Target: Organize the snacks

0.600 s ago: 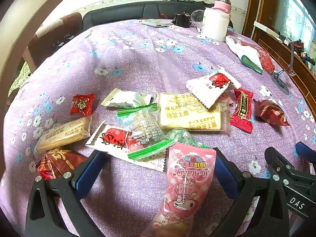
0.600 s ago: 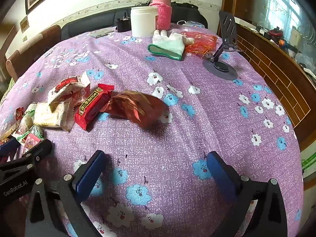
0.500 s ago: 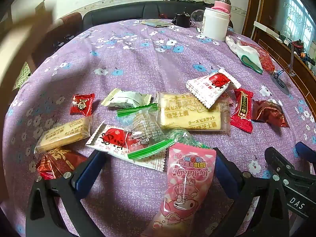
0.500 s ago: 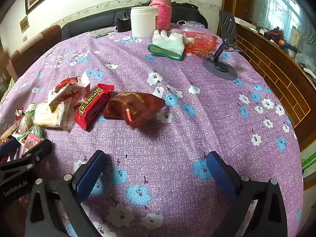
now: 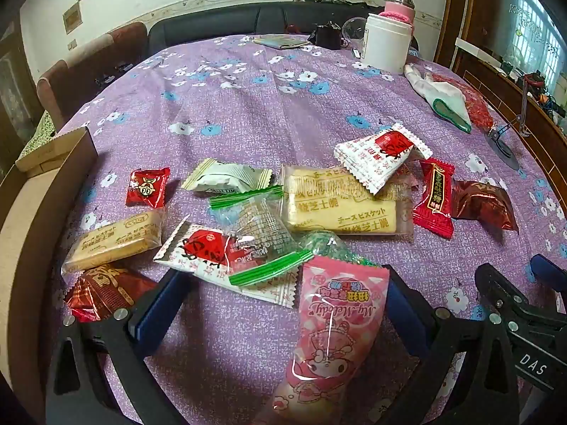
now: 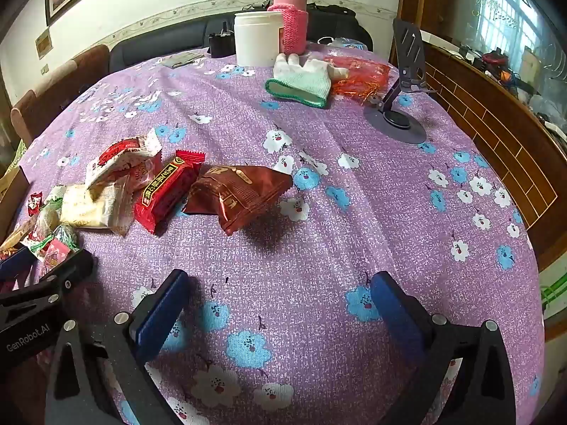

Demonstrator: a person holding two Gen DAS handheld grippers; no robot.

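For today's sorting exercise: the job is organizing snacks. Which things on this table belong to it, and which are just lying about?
Belong to the job:
pink My Melody packet
cheese biscuit pack
red candy bar
brown foil packet
cardboard box

Just lying about:
white jar
pink-sleeved bottle
glove
phone stand

cardboard box [image 5: 53,163] newly at left table edge | brown snack packet [image 6: 241,191] shifted, settled flat

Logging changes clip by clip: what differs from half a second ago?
A cardboard box has come in at the table's left edge. The brown packet has shifted slightly where it lies. The left tongs and right tongs stay open, holding nothing; other snacks unmoved.
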